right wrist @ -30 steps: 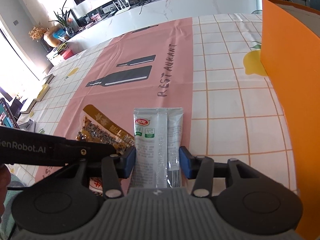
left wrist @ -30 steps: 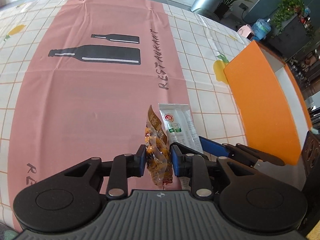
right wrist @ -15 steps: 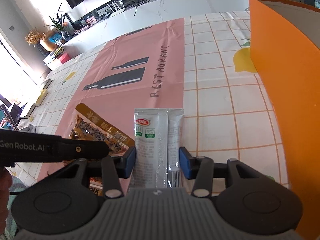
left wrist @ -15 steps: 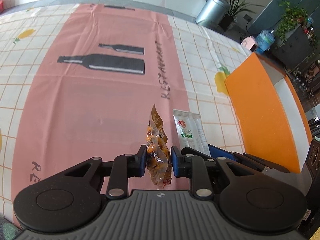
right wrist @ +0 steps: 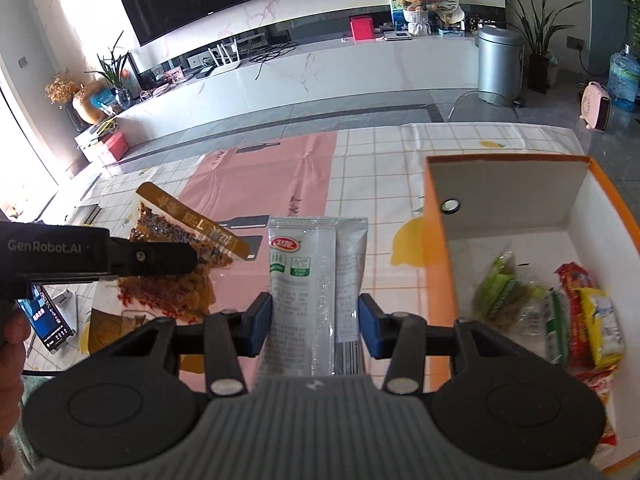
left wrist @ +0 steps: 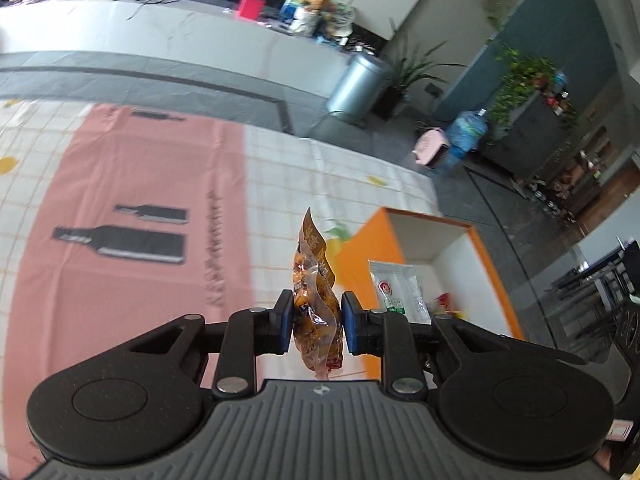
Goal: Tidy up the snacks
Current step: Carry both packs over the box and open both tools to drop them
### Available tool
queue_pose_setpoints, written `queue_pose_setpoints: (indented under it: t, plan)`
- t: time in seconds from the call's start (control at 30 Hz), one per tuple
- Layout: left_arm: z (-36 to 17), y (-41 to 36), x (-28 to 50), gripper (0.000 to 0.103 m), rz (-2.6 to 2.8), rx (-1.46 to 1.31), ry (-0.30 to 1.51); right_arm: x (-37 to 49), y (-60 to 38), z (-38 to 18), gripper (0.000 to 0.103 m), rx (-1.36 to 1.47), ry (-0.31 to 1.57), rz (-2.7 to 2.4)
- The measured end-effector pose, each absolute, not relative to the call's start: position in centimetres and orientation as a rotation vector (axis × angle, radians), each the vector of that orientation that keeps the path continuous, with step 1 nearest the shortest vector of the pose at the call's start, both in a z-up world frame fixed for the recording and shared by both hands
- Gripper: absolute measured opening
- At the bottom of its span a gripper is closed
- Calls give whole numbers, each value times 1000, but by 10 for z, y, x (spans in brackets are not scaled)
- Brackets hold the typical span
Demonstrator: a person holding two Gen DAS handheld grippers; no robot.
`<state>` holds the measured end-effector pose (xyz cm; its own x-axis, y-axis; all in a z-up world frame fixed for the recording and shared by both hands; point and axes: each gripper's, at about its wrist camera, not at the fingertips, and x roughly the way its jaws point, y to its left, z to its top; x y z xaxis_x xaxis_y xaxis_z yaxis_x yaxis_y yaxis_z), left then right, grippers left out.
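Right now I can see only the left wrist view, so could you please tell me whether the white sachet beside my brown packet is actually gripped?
Observer: Yes, the right tool is shut on the white sachet, with a blue pad against each edge.
Operator: Thank you. What lies inside the orange box?
Observer: The orange box holds green packets toward its left and red and yellow packets along its right wall.
Operator: Is the sachet over the box?
Observer: No, in the right wrist view it sits left of the box's near wall, over the tablecloth.
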<state>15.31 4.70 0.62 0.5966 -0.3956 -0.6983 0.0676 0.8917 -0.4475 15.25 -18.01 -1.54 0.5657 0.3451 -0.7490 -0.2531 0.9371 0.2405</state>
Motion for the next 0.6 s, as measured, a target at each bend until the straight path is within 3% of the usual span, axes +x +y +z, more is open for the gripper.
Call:
queue_pose_setpoints:
  t: [0.3,0.6]
  plan:
    - [33,-54,197,27,-462,-289,891,180,-273,21,44,21,1008,205]
    - [-8,-132,215,27,-543,-92,992,196,-314,-26,44,-152,1096,139]
